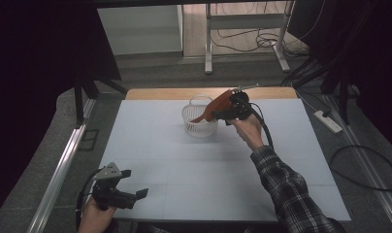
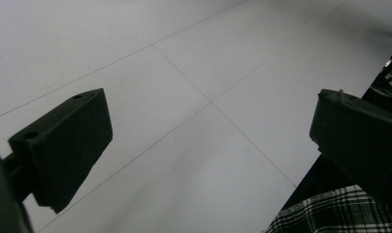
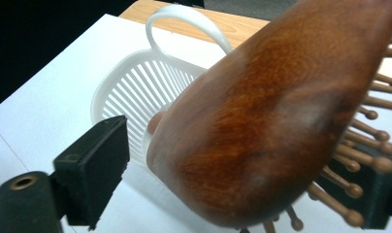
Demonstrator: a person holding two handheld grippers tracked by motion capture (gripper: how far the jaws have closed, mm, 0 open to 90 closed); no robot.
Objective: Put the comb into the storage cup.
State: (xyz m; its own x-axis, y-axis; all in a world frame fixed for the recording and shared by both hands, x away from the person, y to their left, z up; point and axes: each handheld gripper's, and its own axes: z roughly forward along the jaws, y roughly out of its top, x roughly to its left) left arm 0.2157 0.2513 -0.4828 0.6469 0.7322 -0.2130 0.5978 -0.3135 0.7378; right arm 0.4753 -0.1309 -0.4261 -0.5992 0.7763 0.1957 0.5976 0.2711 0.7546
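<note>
My right gripper (image 1: 223, 112) hangs over the far middle of the white table (image 1: 184, 170), right above the white basket (image 1: 198, 127). A wooden hairbrush (image 1: 218, 104) sits between its jaws, the handle slanting down into the basket. In the right gripper view the brush's (image 3: 262, 121) brown back is clear of the near jaw, with the bristle pins against the other, so the jaws look loosened and not pinching it. My left gripper (image 1: 128, 187) rests at the near left edge of the table, jaws spread wide with nothing between them.
</note>
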